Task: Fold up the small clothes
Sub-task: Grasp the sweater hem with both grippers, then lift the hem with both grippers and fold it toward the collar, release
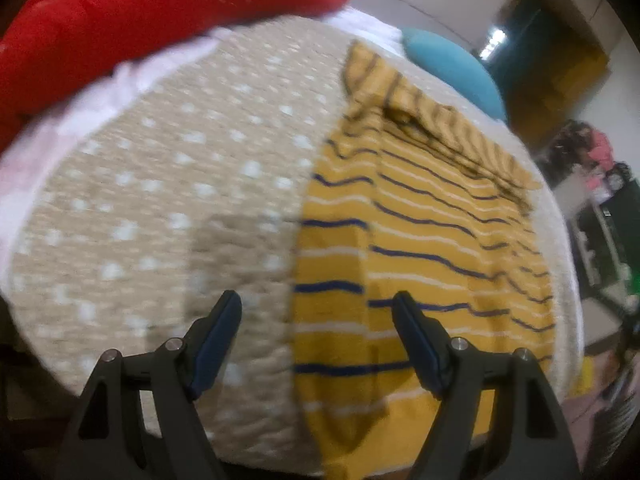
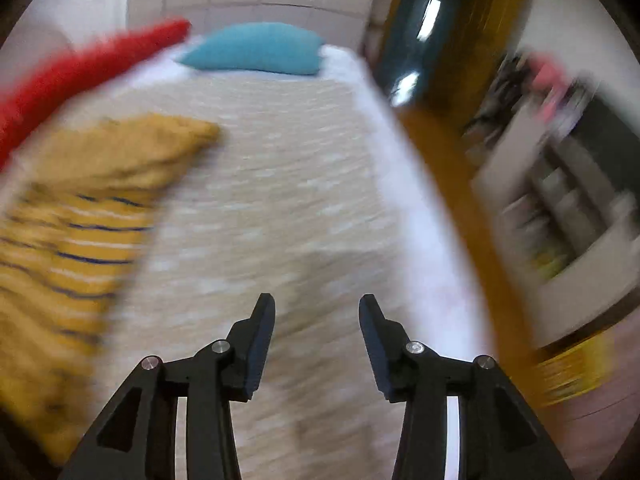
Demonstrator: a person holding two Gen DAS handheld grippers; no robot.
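A yellow garment [image 1: 420, 240] with navy and white stripes lies on a beige dotted bedspread [image 1: 180, 184]; a sleeve is folded over it at the far end. My left gripper [image 1: 318, 304] is open and empty, hovering over the garment's near left edge. In the right wrist view, which is blurred, the garment [image 2: 72, 240] lies at the left. My right gripper [image 2: 316, 308] is open and empty over bare bedspread [image 2: 280, 184], to the right of the garment.
A red pillow [image 1: 140, 12] lies at the bed's far left and a teal pillow [image 2: 256, 50] at the head. The bed's white edge [image 2: 416, 208] runs along the right, with floor and shelves [image 2: 560, 208] beyond.
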